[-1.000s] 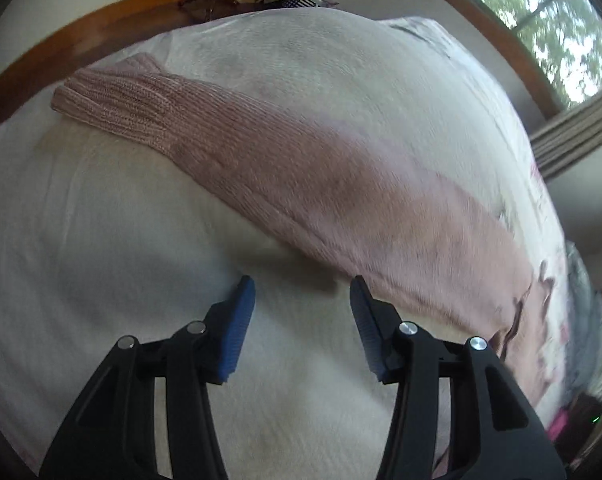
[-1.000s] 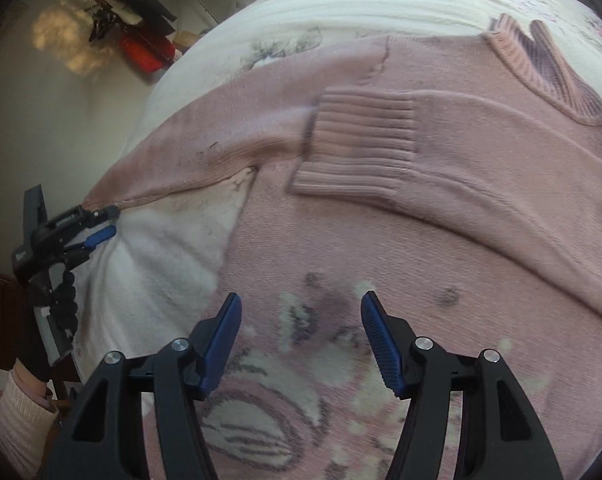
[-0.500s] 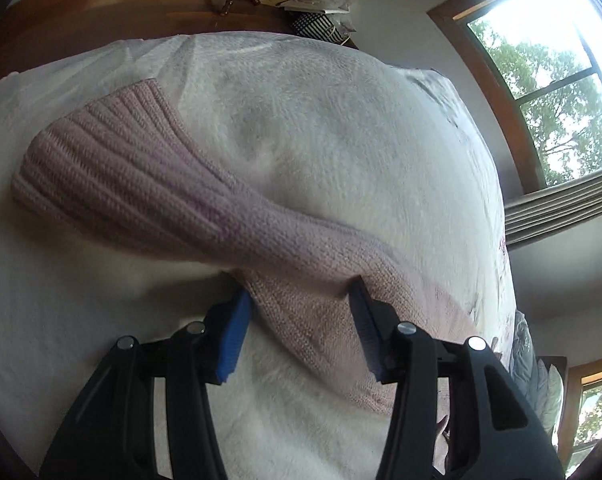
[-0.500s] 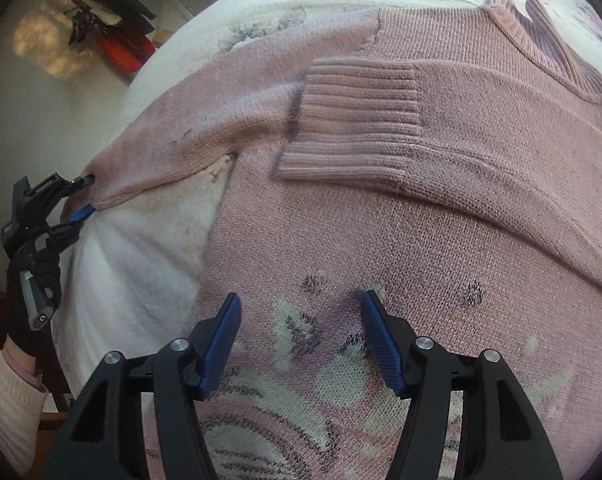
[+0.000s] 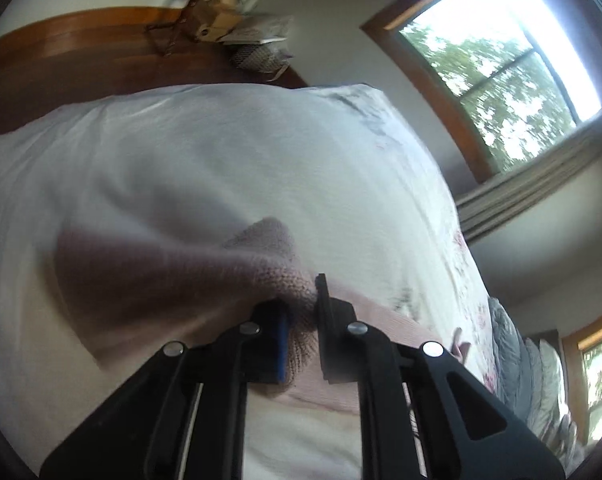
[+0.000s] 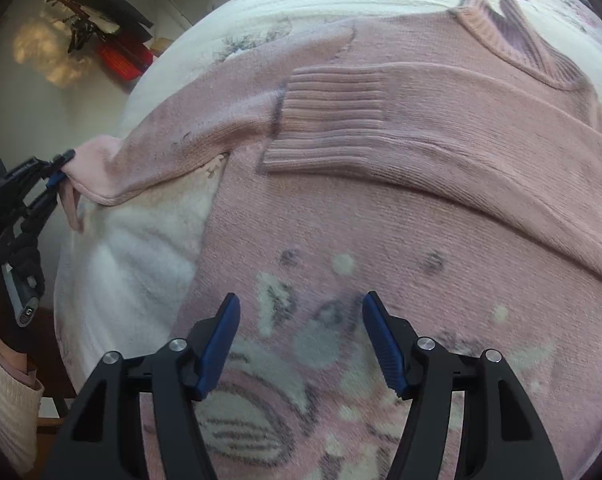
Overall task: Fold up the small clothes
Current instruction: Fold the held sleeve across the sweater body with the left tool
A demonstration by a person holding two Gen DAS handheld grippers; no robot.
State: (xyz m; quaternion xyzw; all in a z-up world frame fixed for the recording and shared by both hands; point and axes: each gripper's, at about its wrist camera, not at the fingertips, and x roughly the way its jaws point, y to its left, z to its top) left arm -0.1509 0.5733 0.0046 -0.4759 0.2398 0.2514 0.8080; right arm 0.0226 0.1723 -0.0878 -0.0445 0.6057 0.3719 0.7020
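Observation:
A pink knit sweater [image 6: 401, 216] lies flat on a white bedspread [image 6: 133, 272], its patterned front facing up. One sleeve is folded across the chest, and its ribbed cuff [image 6: 333, 116] rests near the middle. My left gripper [image 5: 301, 300] is shut on the other sleeve [image 5: 173, 272] and holds it lifted off the bed; the cuff end hangs blurred to the left. In the right wrist view the left gripper [image 6: 61, 166] shows at the left edge, pinching that sleeve's end. My right gripper [image 6: 301, 320] hovers open over the sweater's patterned lower front, nothing between its fingers.
A wooden headboard [image 5: 81, 52] with clutter on top runs behind the bed. Windows [image 5: 501, 64] are at the right. Grey bedding [image 5: 533, 376] lies at the bed's far right. A gloved hand and pale sleeve [image 6: 9, 392] hold the left gripper beside the bed's edge.
My left gripper closed on the outstretched sleeve and lifted it, bunching the fabric. The right gripper stayed open over the sweater's front, barely shifting.

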